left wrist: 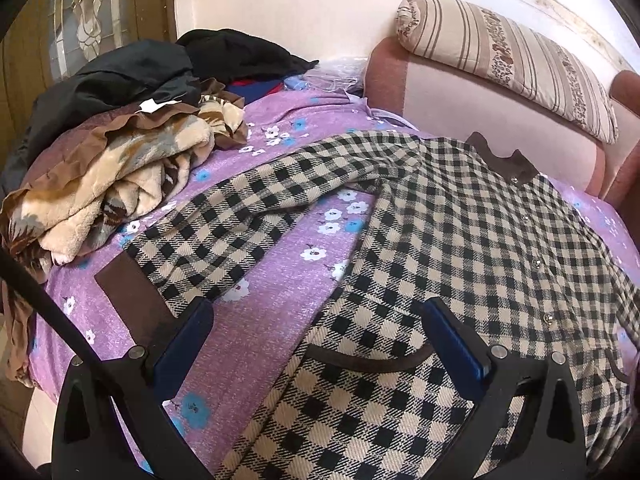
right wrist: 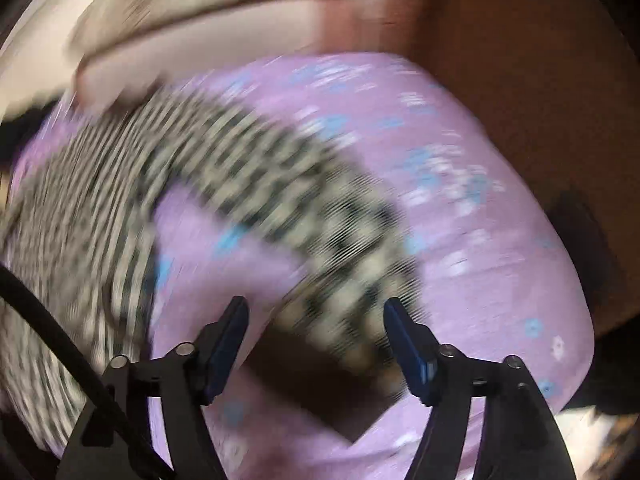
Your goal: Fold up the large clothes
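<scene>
Checked jacket (left wrist: 460,240) lies spread flat on the purple floral sheet (left wrist: 280,272), collar toward the striped pillow (left wrist: 512,56). Left gripper (left wrist: 316,320) hovers wide open over its hem, holding nothing. Right gripper (right wrist: 314,320), blurred, stands open above the sleeve's brown cuff (right wrist: 320,384), empty. Heaped clothes (left wrist: 120,152) sit beside the jacket.

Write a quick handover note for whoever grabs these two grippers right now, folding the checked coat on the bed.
Left gripper: open, above the checked coat near its hem, holding nothing.
Right gripper: open, over the right sleeve near its brown cuff; that view is blurred.
Coat lies spread front-up on the purple bedsheet, collar toward the pillow, left sleeve stretched out sideways.
Done: coat laid out. Left: fold in both sleeves, then the body.
</scene>
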A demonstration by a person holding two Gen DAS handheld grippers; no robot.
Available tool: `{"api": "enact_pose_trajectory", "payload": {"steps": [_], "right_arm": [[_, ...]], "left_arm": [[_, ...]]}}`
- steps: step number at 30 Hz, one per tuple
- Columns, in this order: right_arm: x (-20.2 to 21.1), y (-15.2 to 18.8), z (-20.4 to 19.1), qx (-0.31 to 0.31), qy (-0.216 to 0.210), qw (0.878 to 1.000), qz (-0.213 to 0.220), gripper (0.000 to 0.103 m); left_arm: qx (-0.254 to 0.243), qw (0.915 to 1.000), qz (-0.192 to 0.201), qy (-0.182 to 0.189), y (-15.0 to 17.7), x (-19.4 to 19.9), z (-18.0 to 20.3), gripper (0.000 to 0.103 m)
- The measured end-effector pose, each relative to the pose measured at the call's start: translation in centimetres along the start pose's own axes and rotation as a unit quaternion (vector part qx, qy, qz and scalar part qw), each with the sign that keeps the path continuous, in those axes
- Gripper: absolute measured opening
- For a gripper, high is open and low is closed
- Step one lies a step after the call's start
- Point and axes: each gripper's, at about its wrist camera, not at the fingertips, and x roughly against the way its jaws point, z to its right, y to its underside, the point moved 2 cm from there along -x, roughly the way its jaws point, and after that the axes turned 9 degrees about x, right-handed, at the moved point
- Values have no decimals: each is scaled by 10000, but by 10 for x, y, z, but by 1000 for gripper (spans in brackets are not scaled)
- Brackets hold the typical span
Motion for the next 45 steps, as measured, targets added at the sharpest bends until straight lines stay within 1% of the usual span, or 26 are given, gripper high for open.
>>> {"api": "enact_pose_trajectory", "payload": {"steps": [2,4,5,6,8,11,12,13,15,16,17,18,20,21,24,27,28,31,36,37,38,39,40,41,42,45], "right_arm": [[-8,11,-20,627,421,9971,-123,78],[-20,19,-33,1268,1160,9847,-285,67],[-20,20,-30,1312,1245,9831,-300,31],[-21,18,-23,1213,1193,9848,-355,13],[-8,14,10,604,968,9930,-301,7],[6,3,73,-312,1510,9880,-42,7],[13,1,96,-694,1828,9807,-27,8],[16,1,127,-1161,2362,9647,-97,8],[29,9,166,-1909,3272,9246,-400,19],[36,13,170,-2121,3133,9251,-314,19],[46,16,165,-2297,2577,9385,-64,26],[50,16,155,-2285,2147,9496,62,44],[50,16,116,-1924,1053,9754,239,59],[48,19,81,-1579,145,9868,318,60],[35,30,18,-1147,-1389,9834,231,60],[14,47,-36,-1096,-2679,9572,-52,60],[9,51,-46,-1067,-2806,9538,-78,60],[18,59,-66,-802,-2579,9627,184,62],[24,74,-66,-954,-2889,9522,272,62],[30,82,-68,-996,-2991,9485,316,62],[18,81,-73,-1019,-3043,9465,333,62],[19,85,-76,-1057,-3117,9436,357,62],[19,88,-78,-1076,-3129,9429,383,61],[16,85,-82,-1070,-3117,9433,387,48],[16,84,-83,-1058,-3168,9419,353,17],[12,81,-79,-1313,-3477,9281,219,11]], "left_arm": [[-27,10000,15,5,0,1,1,103],[-30,10000,46,1,0,3,0,103],[-22,10000,60,-10,0,4,-1,103],[5,10000,76,-27,-1,5,-3,103],[87,9999,77,-33,-3,5,-8,103],[244,9997,74,-63,-8,4,-19,103],[277,9996,76,-76,-10,3,-21,103],[331,9994,75,-99,-12,3,-26,103],[454,9988,45,-175,-16,0,-37,103],[491,9986,25,-213,-17,-1,-43,103],[512,9984,2,-240,-16,-2,-47,103],[528,9982,-35,-268,-16,-4,-52,103],[534,9977,-250,-328,-14,-13,-62,103],[518,9972,-433,-320,-11,-20,-66,103],[506,9956,-776,-155,-2,-30,-71,103],[356,9936,-1060,174,10,-33,-69,103],[266,9928,-1134,276,14,-33,-66,103],[-66,9890,-1379,530,28,-35,-56,103],[-399,9810,-1689,872,50,-31,-35,102],[-533,9766,-1803,1044,56,-27,-27,94],[-685,9757,-1819,1010,60,-22,-20,76],[-823,9765,-1788,879,62,-19,-16,66],[-1017,9771,-1733,702,65,-15,-12,38],[-1068,9768,-1709,726,66,-10,-9,16],[-1025,9773,-1705,728,64,-6,-9,10],[-566,9786,-1678,1048,53,12,-20,8]]}}
